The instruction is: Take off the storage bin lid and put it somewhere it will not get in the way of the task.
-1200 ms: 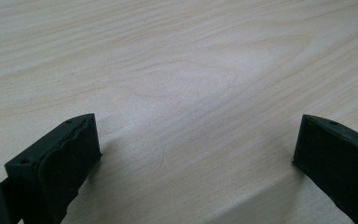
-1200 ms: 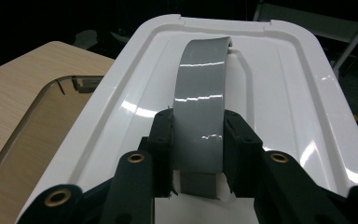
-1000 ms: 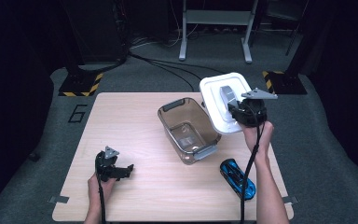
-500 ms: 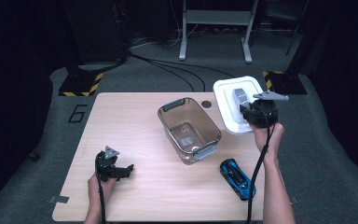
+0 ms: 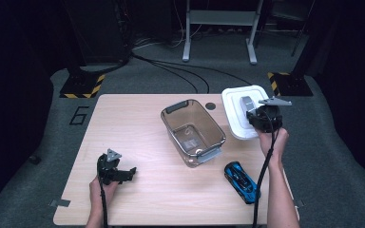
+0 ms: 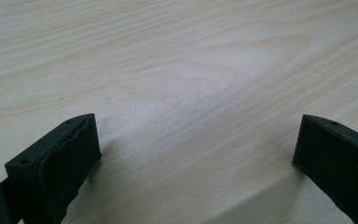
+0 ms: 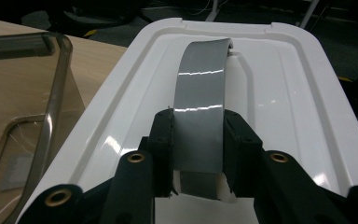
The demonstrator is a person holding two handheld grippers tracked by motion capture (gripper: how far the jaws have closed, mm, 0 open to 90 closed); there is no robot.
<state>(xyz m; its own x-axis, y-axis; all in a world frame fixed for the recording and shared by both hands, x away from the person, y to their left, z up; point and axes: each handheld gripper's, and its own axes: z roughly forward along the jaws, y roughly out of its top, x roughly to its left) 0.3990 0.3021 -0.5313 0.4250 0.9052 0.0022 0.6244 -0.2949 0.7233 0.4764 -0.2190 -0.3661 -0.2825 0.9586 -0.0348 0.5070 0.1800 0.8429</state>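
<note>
While the pale wooden bench (image 5: 138,128) carries everything, a grey carpeted floor (image 5: 171,78) runs behind it, with black cables (image 5: 171,69), a metal stand (image 5: 218,28) and yellow-and-black striped blocks (image 5: 81,86) in a dark room. A "6" (image 5: 78,115) is marked on the floor beside the bench's left edge.

A clear plastic tub (image 5: 193,131) with grey latches sits near the middle of the bench, open on top. To its right, at the far right corner, is a white lid (image 7: 279,93) with a raised rim and a glossy grey strap handle (image 7: 200,107) arching along its middle. A blue toy car (image 5: 241,181) lies near the front right edge, well apart from the lid.

The right claw (image 7: 198,140) is pinching the grey handle at its near end, one black jaw on each side. The left claw (image 6: 196,154) rests low on bare wood at the front left, jaws spread wide with nothing between them.
</note>
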